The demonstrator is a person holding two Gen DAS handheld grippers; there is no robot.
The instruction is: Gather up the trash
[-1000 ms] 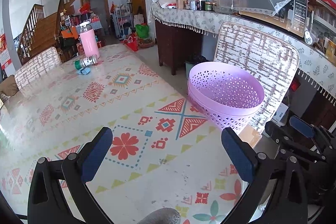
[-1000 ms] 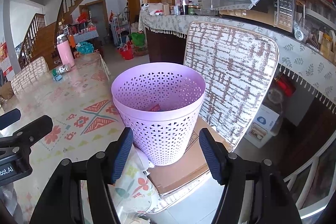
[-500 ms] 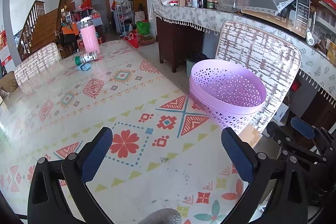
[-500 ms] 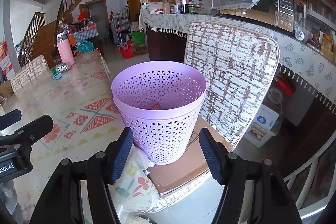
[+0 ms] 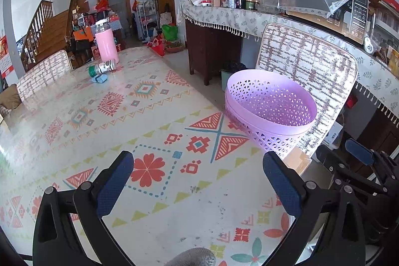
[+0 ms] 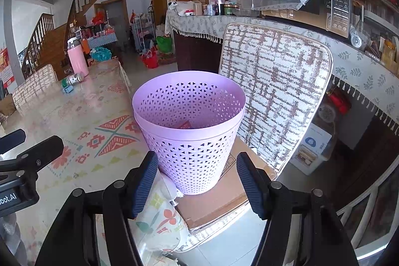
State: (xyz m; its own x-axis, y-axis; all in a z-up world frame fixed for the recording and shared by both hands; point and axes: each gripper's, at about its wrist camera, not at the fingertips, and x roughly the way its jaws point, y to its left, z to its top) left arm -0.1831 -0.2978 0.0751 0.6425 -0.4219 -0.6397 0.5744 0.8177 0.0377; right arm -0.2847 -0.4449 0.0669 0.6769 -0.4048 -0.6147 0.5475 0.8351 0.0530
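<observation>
The purple basket is the bin for the trash. It stands on a flat piece of brown cardboard, and the cardboard lies on the seat of a chair with a brown and white cover. The basket is full of little triangle holes. Deep inside it, a small bit of something red peeks out (too little of it shows to say what it is).

Right beside the basket is the big table, with a cloth of red flowers and bright shapes.

The left gripper hangs over the table edge nearest the basket. Its two blue fingers are spread far apart and nothing is between them, only the flowered cloth below.

The right gripper points at the bottom of the basket. Its fingers are apart too, one on each side of the basket's foot, but they do not touch it.

At the end of the table farthest from the basket stands a tall pink bottle. Just in front of it a small bottle with a green cap lies on its side, and next to that sits a little blue thing.
</observation>
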